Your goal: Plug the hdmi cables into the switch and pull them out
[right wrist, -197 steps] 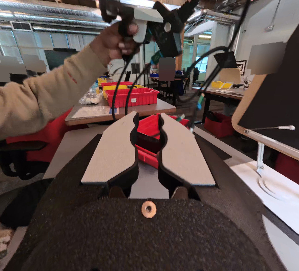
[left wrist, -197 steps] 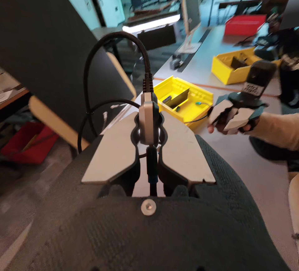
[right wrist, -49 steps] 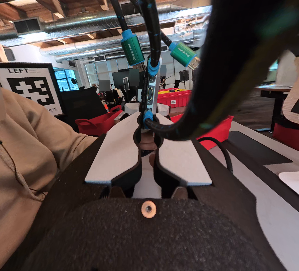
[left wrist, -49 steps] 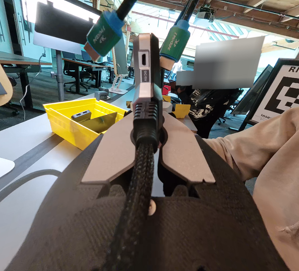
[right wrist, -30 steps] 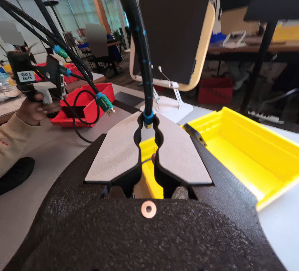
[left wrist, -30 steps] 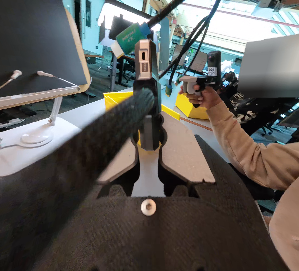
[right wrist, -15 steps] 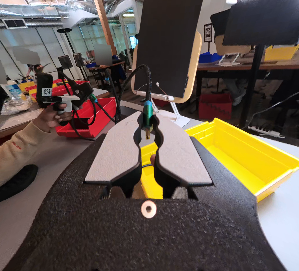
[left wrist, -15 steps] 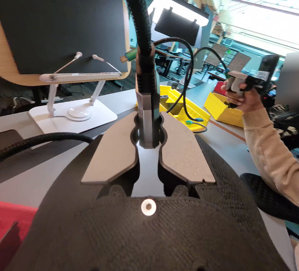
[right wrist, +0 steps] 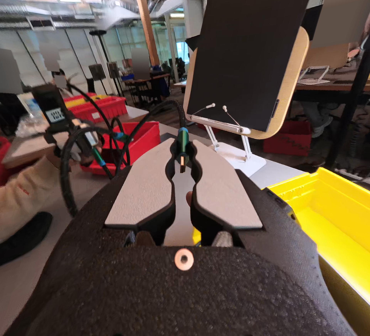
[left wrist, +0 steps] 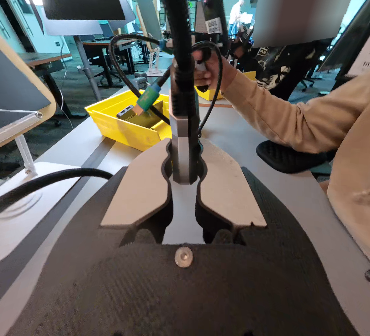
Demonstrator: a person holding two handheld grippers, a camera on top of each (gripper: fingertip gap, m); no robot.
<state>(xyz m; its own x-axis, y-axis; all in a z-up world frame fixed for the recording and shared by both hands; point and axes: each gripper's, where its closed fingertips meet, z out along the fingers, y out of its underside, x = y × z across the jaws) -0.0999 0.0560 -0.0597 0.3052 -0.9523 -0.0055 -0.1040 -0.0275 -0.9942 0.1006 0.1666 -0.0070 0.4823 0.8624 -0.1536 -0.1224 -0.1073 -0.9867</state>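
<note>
Pinching the switch between left claw tips

Brushed grey metal on the switch, matt, with ribbed black plastic at its upper end. Coarse black woven braid over the thick cable above the switch. Shiny green metal shell and gold-coloured tip on the HDMI plug, blue plastic collar behind. Pale grey, finely grained matt pads either side of the switch, set in rough, layered black plastic. Glossy yellow plastic on the bin behind the switch. Smooth matt grey tabletop beneath. Soft beige cloth sleeve right of the switch.
</note>
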